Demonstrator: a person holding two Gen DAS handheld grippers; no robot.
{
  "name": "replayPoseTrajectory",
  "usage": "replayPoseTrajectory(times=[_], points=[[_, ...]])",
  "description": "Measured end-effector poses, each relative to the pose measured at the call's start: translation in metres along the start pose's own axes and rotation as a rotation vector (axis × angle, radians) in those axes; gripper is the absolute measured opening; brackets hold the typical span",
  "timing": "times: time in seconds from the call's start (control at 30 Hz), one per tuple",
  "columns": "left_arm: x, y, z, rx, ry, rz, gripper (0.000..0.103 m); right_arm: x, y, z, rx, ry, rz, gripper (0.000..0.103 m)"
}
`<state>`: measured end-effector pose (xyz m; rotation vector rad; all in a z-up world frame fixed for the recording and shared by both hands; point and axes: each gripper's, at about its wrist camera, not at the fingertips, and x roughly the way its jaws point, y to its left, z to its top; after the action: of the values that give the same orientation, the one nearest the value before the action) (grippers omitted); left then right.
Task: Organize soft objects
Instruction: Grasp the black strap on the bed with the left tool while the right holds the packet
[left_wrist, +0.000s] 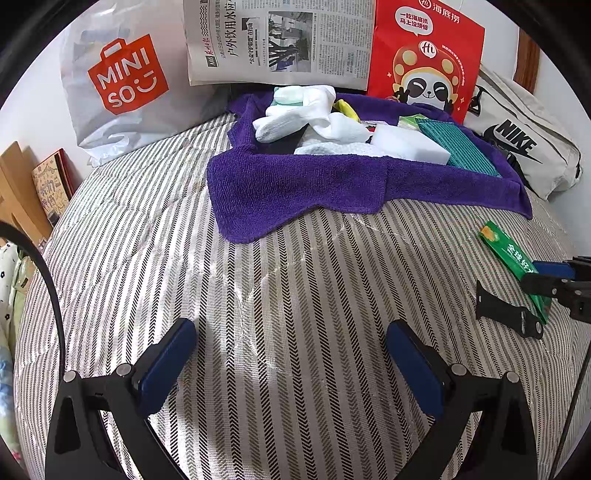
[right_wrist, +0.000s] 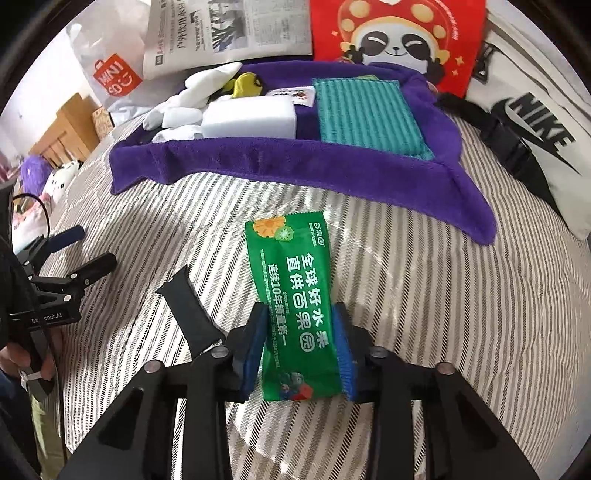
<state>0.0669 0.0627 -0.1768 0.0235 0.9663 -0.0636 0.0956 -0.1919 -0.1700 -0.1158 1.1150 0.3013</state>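
Observation:
A green snack packet (right_wrist: 291, 273) lies on the striped bedcover, its near end between the blue pads of my right gripper (right_wrist: 300, 310), which is shut on it. The left wrist view shows the same packet (left_wrist: 513, 258) at the far right, with the right gripper (left_wrist: 532, 277) on it. My left gripper (left_wrist: 291, 328) hovers open over bare bedcover with nothing between its fingers. Beyond sits a purple towel-lined tray (left_wrist: 295, 184) holding white socks (left_wrist: 291, 118), a white sponge (left_wrist: 410, 142) and a teal cloth (left_wrist: 465, 144).
A black strap (right_wrist: 188, 306) lies just left of the packet. Behind the tray stand a Miniso bag (left_wrist: 122, 85), a newspaper (left_wrist: 280, 40) and a red panda bag (left_wrist: 424, 55). A Nike bag (left_wrist: 524, 147) lies at the right. Plush toys (right_wrist: 55, 177) sit off the bed's left.

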Motion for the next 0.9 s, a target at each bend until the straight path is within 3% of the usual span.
replayPoseTrajectory(times=[0.07,0.2,0.3,0.4,0.47,0.53,0.63,0.77,0.9], points=[[0.000,0.000,0.000,0.000,0.000,0.000,0.103,0.004,0.007,0.003,-0.031,-0.011,-0.020,0.044],[0.000,0.000,0.000,0.000,0.000,0.000,0.103,0.010,0.019,0.004,-0.073,-0.051,-0.054,0.041],[0.000,0.000,0.000,0.000,0.000,0.001,0.103,0.007,0.008,0.004,-0.025,-0.058,-0.030,0.029],[0.000,0.000,0.000,0.000,0.000,0.001,0.103,0.000,-0.009,0.001,0.066,-0.042,0.026,0.025],[-0.001,0.000,0.000,0.000,0.000,0.002,0.102,-0.011,-0.018,-0.005,0.090,-0.060,0.012,0.025],[-0.001,0.000,0.000,0.002,-0.001,0.004,0.091,-0.021,-0.025,-0.012,0.098,-0.069,-0.006,0.025],[-0.005,-0.003,0.002,-0.013,0.016,0.004,0.086,-0.036,-0.043,-0.024,0.136,-0.078,-0.010,0.025],[-0.013,-0.017,0.009,-0.053,0.046,-0.094,0.086,-0.049,-0.063,-0.040,0.175,-0.084,-0.030,0.025],[-0.024,-0.048,0.017,-0.059,0.052,-0.139,0.086,-0.058,-0.078,-0.052,0.223,-0.090,-0.047,0.025]])
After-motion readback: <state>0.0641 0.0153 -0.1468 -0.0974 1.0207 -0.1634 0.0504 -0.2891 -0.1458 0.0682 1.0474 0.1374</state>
